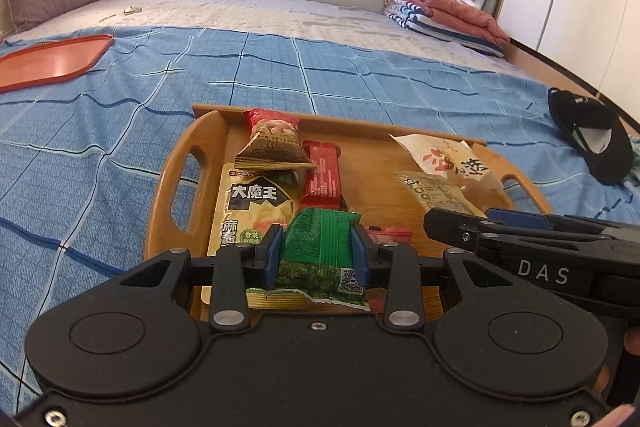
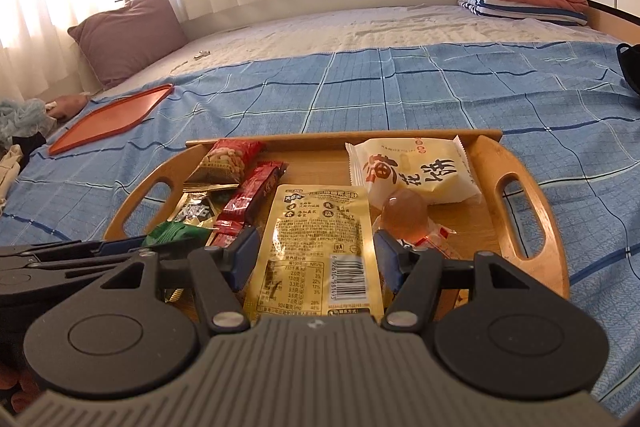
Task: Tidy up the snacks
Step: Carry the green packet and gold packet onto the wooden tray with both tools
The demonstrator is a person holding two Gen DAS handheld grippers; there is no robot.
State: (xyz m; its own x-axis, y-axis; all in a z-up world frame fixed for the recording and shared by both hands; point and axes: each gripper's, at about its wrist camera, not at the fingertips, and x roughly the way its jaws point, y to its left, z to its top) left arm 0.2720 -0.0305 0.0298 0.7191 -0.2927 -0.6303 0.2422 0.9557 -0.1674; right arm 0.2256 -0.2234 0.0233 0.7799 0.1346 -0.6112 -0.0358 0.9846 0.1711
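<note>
A wooden tray (image 1: 188,167) (image 2: 532,215) on the blue bedcover holds several snack packets. My left gripper (image 1: 318,251) is shut on a green pea packet (image 1: 320,247), which also shows in the right wrist view (image 2: 172,233). My right gripper (image 2: 316,259) has its blue pads on both sides of a yellow packet (image 2: 316,235), gripping it over the tray. Other snacks: a red peanut bag (image 1: 272,139), a red bar (image 1: 322,171), a white pastry packet (image 2: 412,167), a clear jelly cup (image 2: 404,217), a yellow noodle packet (image 1: 248,211).
A flat orange tray (image 1: 52,61) (image 2: 116,117) lies on the bedcover at far left. A purple pillow (image 2: 128,35) and folded blankets (image 1: 448,11) sit at the back. A black bag (image 1: 592,135) lies at right.
</note>
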